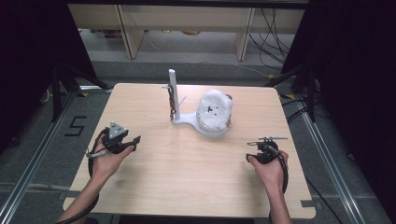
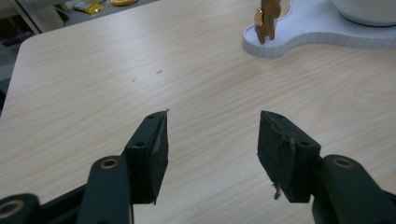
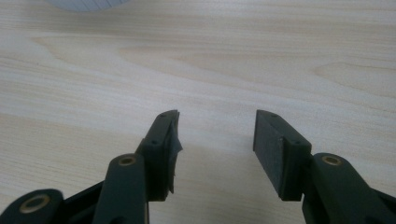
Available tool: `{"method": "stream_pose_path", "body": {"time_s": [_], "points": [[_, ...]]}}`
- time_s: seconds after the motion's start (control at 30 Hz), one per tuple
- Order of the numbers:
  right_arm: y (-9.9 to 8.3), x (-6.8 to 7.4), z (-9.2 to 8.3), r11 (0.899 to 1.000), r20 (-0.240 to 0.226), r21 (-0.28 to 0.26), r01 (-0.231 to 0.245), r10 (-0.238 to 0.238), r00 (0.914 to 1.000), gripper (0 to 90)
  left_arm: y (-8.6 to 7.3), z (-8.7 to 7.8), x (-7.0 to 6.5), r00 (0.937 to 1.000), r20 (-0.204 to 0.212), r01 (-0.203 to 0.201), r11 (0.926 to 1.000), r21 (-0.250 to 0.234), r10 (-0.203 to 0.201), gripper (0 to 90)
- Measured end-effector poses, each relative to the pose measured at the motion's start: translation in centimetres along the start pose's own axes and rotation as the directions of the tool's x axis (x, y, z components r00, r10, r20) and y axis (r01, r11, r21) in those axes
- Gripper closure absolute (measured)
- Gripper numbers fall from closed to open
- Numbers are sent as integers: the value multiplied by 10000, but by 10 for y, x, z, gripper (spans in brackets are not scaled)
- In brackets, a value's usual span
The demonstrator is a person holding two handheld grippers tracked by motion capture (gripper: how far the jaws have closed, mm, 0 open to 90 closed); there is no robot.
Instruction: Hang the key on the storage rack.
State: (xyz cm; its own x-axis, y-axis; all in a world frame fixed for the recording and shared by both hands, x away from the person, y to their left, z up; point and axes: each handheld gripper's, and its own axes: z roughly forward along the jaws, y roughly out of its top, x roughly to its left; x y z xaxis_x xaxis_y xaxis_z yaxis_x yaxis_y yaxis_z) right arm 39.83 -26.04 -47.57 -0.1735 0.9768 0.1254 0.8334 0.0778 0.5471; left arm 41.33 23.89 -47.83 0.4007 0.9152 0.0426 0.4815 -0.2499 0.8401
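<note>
A white stand (image 1: 187, 120) sits at the table's far middle, with an upright white post (image 1: 172, 86). A small brown figure (image 1: 173, 105) hangs by the post's foot. A white fluffy lump (image 1: 215, 109) with dark specks rests on the stand's round end. My left gripper (image 1: 133, 140) hovers low over the table's left side, open, with bare wood between the jaws (image 2: 212, 128). Ahead of it are the stand's rim (image 2: 322, 36) and the brown figure (image 2: 267, 18). My right gripper (image 1: 267, 140) is at the right front, open and holding nothing (image 3: 217, 126), close above the wood.
The wooden table (image 1: 196, 182) has bare wood between both hands and the stand. Pale shelving (image 1: 187, 28) and loose cables (image 1: 273, 42) lie beyond the far edge. Black curtains flank both sides. A floor mark "5" (image 1: 76, 126) is at the left.
</note>
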Motion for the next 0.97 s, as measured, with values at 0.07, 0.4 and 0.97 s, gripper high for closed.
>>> {"method": "stream_pose_path", "body": {"time_s": [0.07,0.4,0.97], "points": [[0,0,1,10000,33,-36,0,0,10000,506,-9,0,0,9997,-23,261,9996,-104,-262,418],[-2,3,5,10000,109,-29,-82,83,9999,494,-43,2,-2,9948,-45,1016,9926,-672,-1021,403],[-5,7,5,9984,-167,-542,-178,169,9997,489,-53,-1,-7,9974,-225,652,9900,-1251,-686,379]]}}
